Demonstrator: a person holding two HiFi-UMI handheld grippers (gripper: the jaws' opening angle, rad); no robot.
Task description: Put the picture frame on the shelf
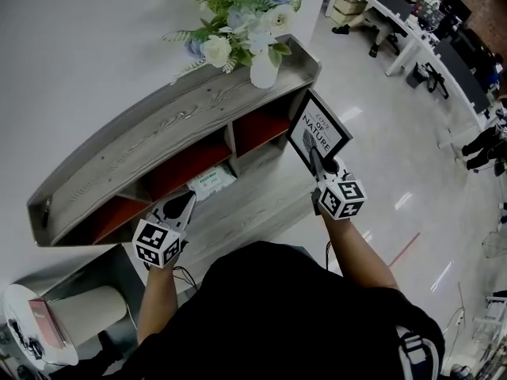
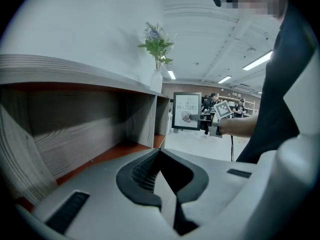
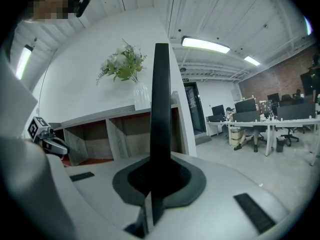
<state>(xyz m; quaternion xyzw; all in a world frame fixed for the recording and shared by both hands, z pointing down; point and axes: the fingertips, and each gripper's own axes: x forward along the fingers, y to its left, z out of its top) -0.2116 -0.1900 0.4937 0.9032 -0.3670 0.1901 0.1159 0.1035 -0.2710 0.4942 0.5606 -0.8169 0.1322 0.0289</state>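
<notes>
A white wall [image 1: 71, 54] and a glossy pale floor [image 1: 380, 157] frame an open office, with desks [image 1: 412, 22] well off beyond the right end of a long grey wood-grain shelf [image 1: 182, 117] that stands against the wall. The shelf's compartments are lined in red-brown. On the shelf's top, near its right end, a white vase [image 1: 264, 70] holds pale blue and white flowers [image 1: 238, 14]. A white packet [image 1: 212, 182] with green print shows at the front of the shelf, by its middle compartment.

The picture frame [image 1: 321, 129], black-edged with a white print and a dark leaf motif, is in the air just beside the shelf's right end, in front of the right-hand compartment and below the level of the shelf's top. It is tilted and is not resting on the shelf. The right gripper [image 1: 317, 158] has its jaws clamped on the frame's lower edge. In the right gripper view the frame shows edge-on as a dark upright strip pinched between them.

The left gripper [image 1: 184, 203] is in front of the shelf near its middle compartment, pointing toward the shelf's left-hand openings. Its jaws are pressed together with nothing between them. The person's dark-sleeved body is in front of the shelf, one arm to each gripper.
</notes>
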